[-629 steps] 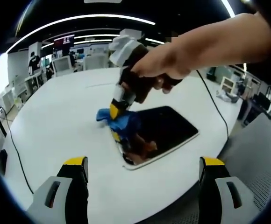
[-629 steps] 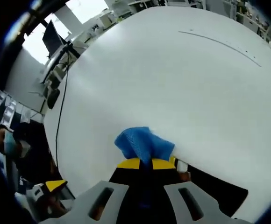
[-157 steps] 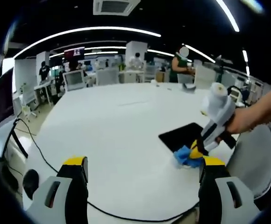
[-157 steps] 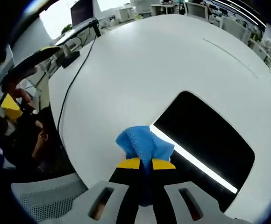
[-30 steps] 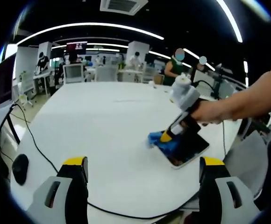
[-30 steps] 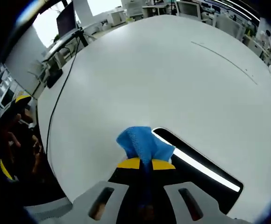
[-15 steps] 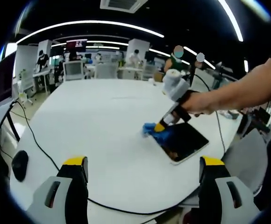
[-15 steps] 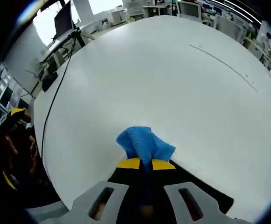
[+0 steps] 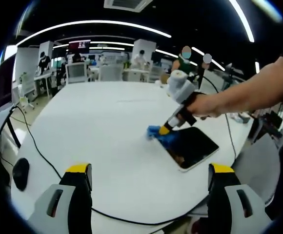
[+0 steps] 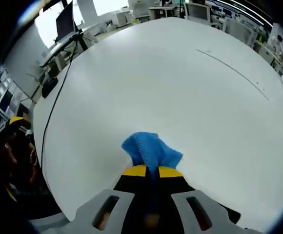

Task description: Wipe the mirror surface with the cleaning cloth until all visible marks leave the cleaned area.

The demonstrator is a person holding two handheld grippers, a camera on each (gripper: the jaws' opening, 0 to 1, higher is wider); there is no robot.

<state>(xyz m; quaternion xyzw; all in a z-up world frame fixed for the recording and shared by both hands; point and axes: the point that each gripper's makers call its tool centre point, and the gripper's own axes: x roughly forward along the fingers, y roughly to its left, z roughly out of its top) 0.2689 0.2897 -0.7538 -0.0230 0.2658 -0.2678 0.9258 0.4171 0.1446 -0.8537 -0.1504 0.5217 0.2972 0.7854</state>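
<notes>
Open-plan office, dark ceiling with long curved light strips; desks, monitors and several standing people at the far end in the left gripper view.

Table: large, white, rounded edge. A black cable trails across its near left part, and a black computer mouse lies by the left edge.

Mirror: flat, dark, rounded-rectangle panel with a pale rim, lying on the table toward its right side. Dark reflections show on its face; whether any marks are on it cannot be told at this size. In the right gripper view just a dark corner of it shows at the bottom, beside the jaws.

Cleaning cloth: blue, bunched, standing up from between the yellow-tipped jaws. In the left gripper view it lies pressed at the mirror's far left corner, partly on the white tabletop.

Right gripper: jaws clamped together on the cloth. Seen from the left gripper view it points steeply down to the mirror's corner, held in a person's hand with a bare forearm reaching in from the right.

Left gripper: jaws wide apart, nothing between them, held above the near table edge, well apart from the mirror.
</notes>
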